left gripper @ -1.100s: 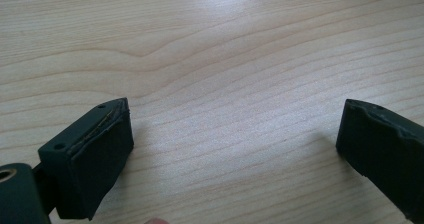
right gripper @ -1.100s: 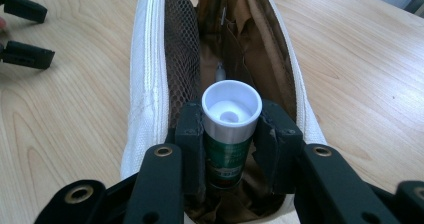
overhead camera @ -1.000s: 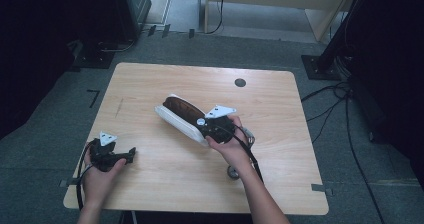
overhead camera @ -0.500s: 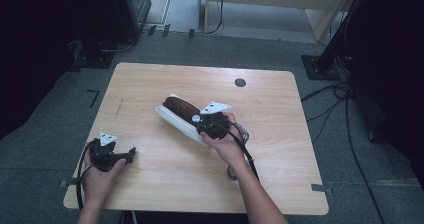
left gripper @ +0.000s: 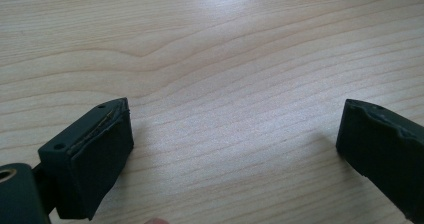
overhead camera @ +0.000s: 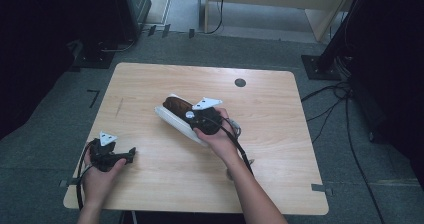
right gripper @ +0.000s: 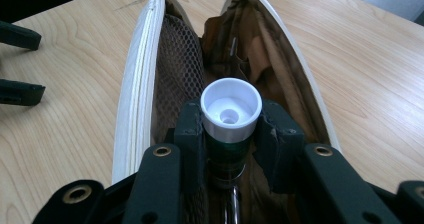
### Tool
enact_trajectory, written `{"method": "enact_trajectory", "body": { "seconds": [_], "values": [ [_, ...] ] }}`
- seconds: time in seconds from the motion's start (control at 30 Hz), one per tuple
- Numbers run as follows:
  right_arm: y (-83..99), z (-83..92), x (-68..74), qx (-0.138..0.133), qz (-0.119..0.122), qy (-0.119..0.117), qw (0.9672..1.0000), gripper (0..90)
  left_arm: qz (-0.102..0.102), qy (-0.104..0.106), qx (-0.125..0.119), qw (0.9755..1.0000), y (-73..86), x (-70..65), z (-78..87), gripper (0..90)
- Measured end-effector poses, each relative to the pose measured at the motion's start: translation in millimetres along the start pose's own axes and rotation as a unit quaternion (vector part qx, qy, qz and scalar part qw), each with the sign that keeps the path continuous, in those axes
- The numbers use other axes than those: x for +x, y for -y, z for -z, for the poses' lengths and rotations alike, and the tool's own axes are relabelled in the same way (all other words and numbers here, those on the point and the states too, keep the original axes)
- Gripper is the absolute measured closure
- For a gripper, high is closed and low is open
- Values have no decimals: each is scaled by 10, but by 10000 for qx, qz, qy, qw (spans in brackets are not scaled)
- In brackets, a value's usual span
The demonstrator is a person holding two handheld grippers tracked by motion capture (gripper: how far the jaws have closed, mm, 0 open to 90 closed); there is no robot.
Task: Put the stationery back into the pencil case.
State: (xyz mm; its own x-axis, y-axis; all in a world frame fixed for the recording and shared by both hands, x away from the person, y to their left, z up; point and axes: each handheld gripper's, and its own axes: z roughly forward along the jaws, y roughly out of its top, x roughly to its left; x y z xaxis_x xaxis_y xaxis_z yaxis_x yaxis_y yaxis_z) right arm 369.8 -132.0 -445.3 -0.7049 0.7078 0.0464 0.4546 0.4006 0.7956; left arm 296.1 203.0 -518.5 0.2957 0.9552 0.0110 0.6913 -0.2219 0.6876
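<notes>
- I am holding a small bottle [right gripper: 230, 126] in the right gripper [right gripper: 231, 134]; both pads are pressing on its green body just under the white cap [right gripper: 231, 106].
- The cap's open end is facing the right gripper view, ahead of the jaw tips.
- A white pouch [right gripper: 137, 84] is lying unzipped right beneath and ahead of those jaws, its two white edges spreading to either side of them.
- The bottle is sitting over the pouch's mouth, between the two edges; I cannot tell whether it is touching the lining.
- Inside, brown mesh [right gripper: 175, 69] is lining the wall on the jaws' left side in that view, and brown fabric [right gripper: 260, 49] is folding on the other side.
- From the high view, the right gripper [overhead camera: 202, 120] is hovering over the near end of the pouch [overhead camera: 172, 118] at the middle of the table [overhead camera: 280, 134], its grey plate on top.
- The left gripper [left gripper: 230, 149] is standing open, jaws wide apart with bare wood between them, nothing near the pads.
- From above, the left gripper [overhead camera: 117, 156] is resting low by the near left edge, well apart from the pouch, jaws pointing toward the table's middle.
- The left gripper's two black tips [right gripper: 17, 64] are also showing far off at the left edge of the right gripper view.
- A dark round hole [overhead camera: 240, 82] is sitting in the table beyond the right gripper.
</notes>
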Motion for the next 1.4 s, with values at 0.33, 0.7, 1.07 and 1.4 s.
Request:
{"method": "enact_trajectory", "body": {
  "seconds": [0.33, 0.7, 1.07, 1.4],
  "values": [
    [-131, -150, 18, 188, 110, -25, 9998, 650, 1, 1, -5, 10000, 0, 0, -1, 18],
    [-295, -319, 46, 446, 208, 5, 9988, 652, 1, -1, -5, 10000, 1, 0, -1, 18],
    [-275, -378, 44, 525, 229, -27, 9984, 650, 1, 0, -4, 10000, 1, 0, -1, 18],
    [-265, -389, 28, 633, 200, 2, 9978, 657, -17, 13, 3, 10000, 0, -1, 0, 18]
  ]
}}
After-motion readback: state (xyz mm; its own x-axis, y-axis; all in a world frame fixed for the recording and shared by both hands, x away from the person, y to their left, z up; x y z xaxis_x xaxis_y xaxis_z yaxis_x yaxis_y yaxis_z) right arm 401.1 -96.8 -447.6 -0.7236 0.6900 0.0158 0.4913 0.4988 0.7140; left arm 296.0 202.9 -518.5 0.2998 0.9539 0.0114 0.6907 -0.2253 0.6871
